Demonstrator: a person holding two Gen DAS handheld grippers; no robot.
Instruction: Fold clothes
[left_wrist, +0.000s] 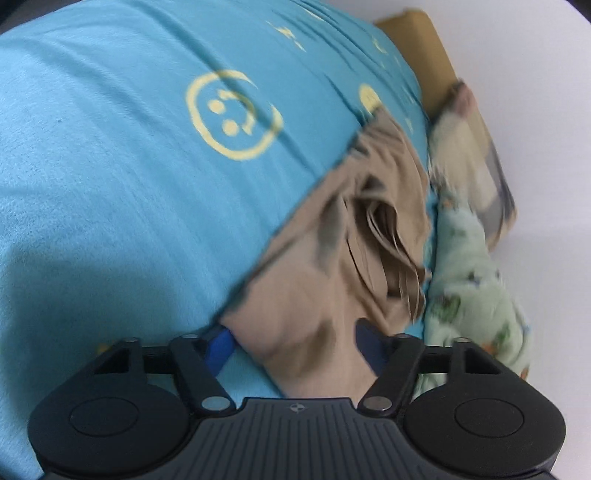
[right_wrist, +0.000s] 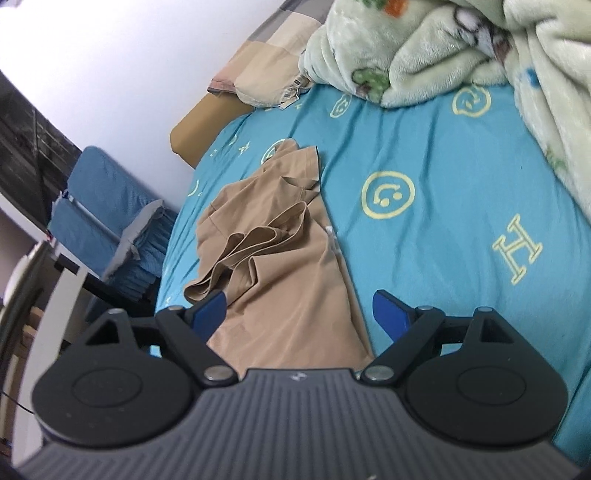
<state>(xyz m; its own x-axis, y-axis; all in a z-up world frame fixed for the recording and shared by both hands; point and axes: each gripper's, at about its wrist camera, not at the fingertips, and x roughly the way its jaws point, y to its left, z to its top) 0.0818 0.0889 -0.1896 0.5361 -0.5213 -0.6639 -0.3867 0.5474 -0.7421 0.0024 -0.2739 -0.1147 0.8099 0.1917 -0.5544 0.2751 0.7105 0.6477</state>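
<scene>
Tan garment (right_wrist: 273, 258) is spread rumpled on a blue bed sheet (right_wrist: 443, 229) (green blanket (right_wrist: 424, 48) heaped beyond); both grippers' fingers (right_wrist: 208, 308) are parted, gripping nothing.

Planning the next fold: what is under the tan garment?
The tan garment lies on the blue smiley-print sheet, which shows all around it. Whether anything else lies beneath cannot be seen; the cloth covers that patch.

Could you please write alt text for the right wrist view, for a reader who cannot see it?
A crumpled tan garment lies on a turquoise bedsheet printed with yellow smiley faces and letters, directly ahead of the open right hand-held gripper. Its blue fingers straddle the garment's near end without pressing it. A pale green fleece blanket is bunched at the far end of the bed.
</scene>
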